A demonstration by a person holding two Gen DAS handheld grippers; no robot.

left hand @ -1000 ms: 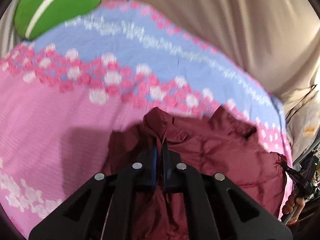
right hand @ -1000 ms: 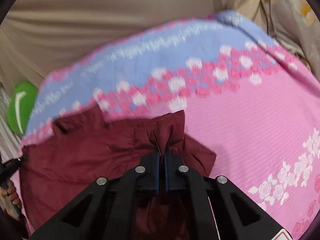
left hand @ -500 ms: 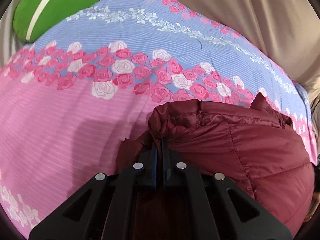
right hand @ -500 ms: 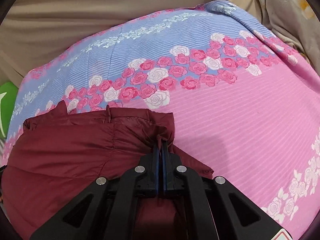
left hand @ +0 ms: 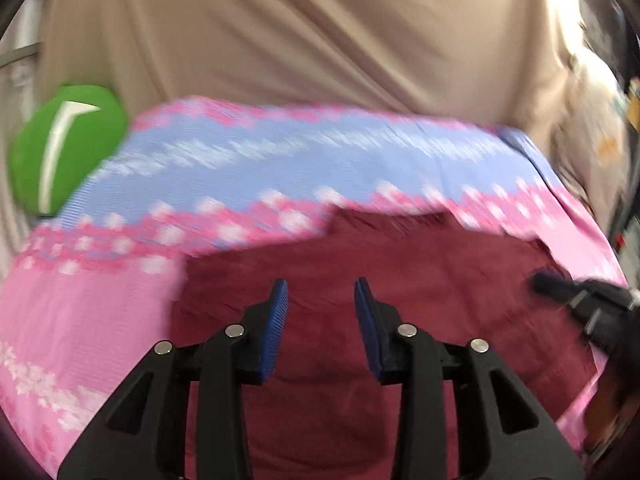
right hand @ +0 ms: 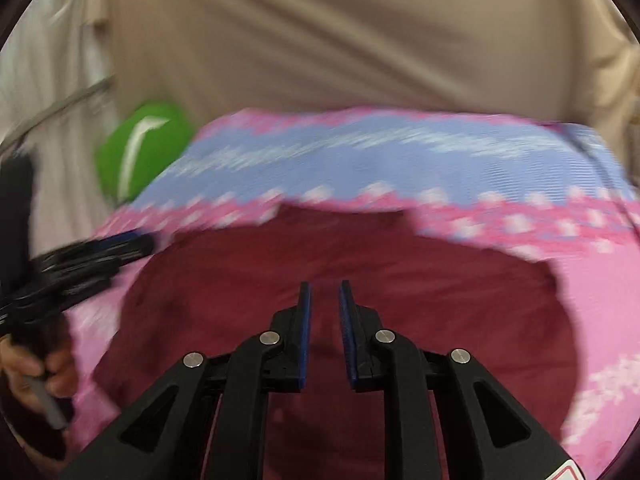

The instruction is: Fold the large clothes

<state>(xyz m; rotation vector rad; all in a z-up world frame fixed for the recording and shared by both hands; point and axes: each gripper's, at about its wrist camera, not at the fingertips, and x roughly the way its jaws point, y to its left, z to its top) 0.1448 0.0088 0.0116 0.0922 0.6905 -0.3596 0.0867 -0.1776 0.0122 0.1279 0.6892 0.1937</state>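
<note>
My maroon puffer jacket (left hand: 400,320) lies flat on the pink-and-blue floral bedspread (left hand: 100,320), blurred. My left claw (left hand: 321,292) and right claw (right hand: 324,294) tilt down over it; both have just been opening, nothing between them.

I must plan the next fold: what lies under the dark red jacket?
The dark red jacket lies on a pink and blue flowered sheet, which shows all around it. What the jacket covers cannot be seen.
</note>
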